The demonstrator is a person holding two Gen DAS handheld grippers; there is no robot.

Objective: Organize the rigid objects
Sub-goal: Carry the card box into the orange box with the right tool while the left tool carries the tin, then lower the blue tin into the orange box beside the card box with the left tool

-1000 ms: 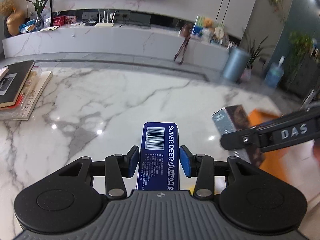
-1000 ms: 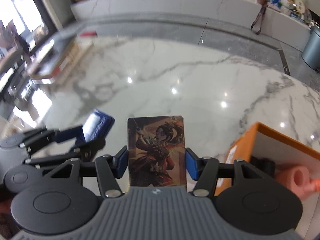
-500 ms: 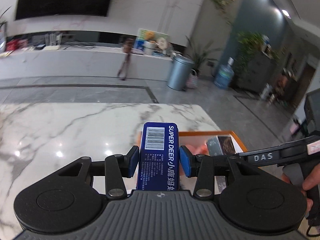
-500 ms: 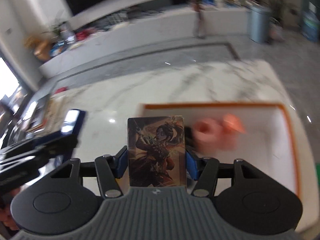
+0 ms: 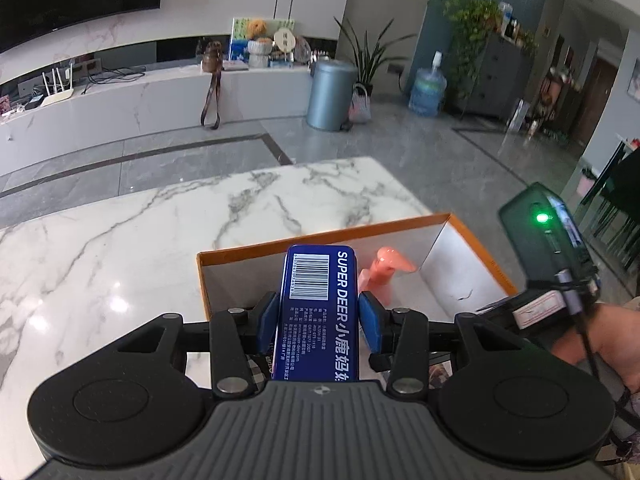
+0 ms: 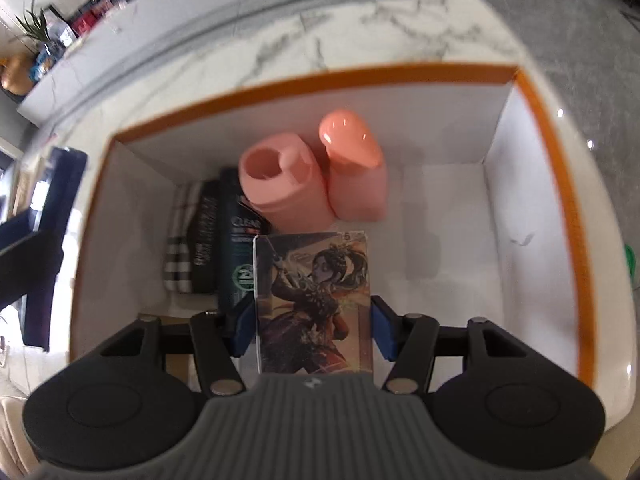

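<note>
A white marble worktop (image 5: 120, 248) carries an open cardboard box (image 6: 532, 92) with an orange rim and white inner walls, set near the worktop's far corner. Inside the box, seen from the right wrist view, two salmon-pink plastic containers (image 6: 288, 184) stand side by side towards the far wall, and to their left lie a dark bottle (image 6: 236, 248), a black item and a striped item whose kinds are hard to make out. The right half of the box floor is bare. The right gripper (image 6: 314, 320) points steeply down over the box interior and pinches an illustrated card box (image 6: 316, 296) by its two long sides, blue pads pressed to it, its long axis running away from the camera towards the pink containers. It hangs directly above the near middle of the box, so the bare floor lies just to its right and below. The left gripper (image 5: 318, 320) clamps a blue tin (image 5: 320, 304) printed with a barcode and white lettering, again by its long sides, long axis pointing forwards. It sits lower-angled and further back, at the near left corner of the box, with the tin's far end just over the rim. By this reading the right hand is the nearer of the two to setting down, and a short drop towards the open floor is what its release would need. Part of the person's right hand (image 5: 592, 336) shows at the edge of the left view.
</note>
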